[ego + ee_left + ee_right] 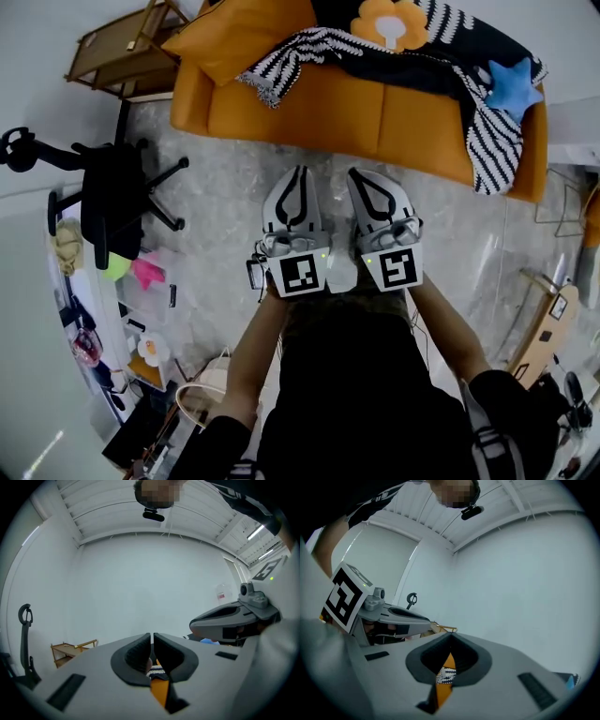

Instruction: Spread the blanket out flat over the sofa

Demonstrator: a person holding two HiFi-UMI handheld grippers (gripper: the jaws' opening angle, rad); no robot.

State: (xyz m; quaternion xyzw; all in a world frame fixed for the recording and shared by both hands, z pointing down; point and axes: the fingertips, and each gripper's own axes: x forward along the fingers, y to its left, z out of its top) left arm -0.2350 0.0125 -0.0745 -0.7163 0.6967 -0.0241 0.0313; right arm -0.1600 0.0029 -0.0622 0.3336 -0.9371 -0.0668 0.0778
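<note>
An orange sofa [328,112] stands across the top of the head view. A black blanket [441,56] with a black-and-white striped border, an orange flower and a blue star [513,84] lies rumpled over its seat and right arm. My left gripper [300,172] and right gripper [356,173] hover side by side over the floor, just short of the sofa's front. Both are shut with nothing between the jaws. Below the left gripper's [152,637] jaws a strip of sofa [159,691] and striped border [156,670] shows. The right gripper [451,637] view shows the same.
An orange cushion [244,33] leans at the sofa's left end. A wooden rack [127,47] stands at the far left, a black office chair [112,197] on the left floor, and a wooden frame [544,328] at the right. Clutter lines the lower left.
</note>
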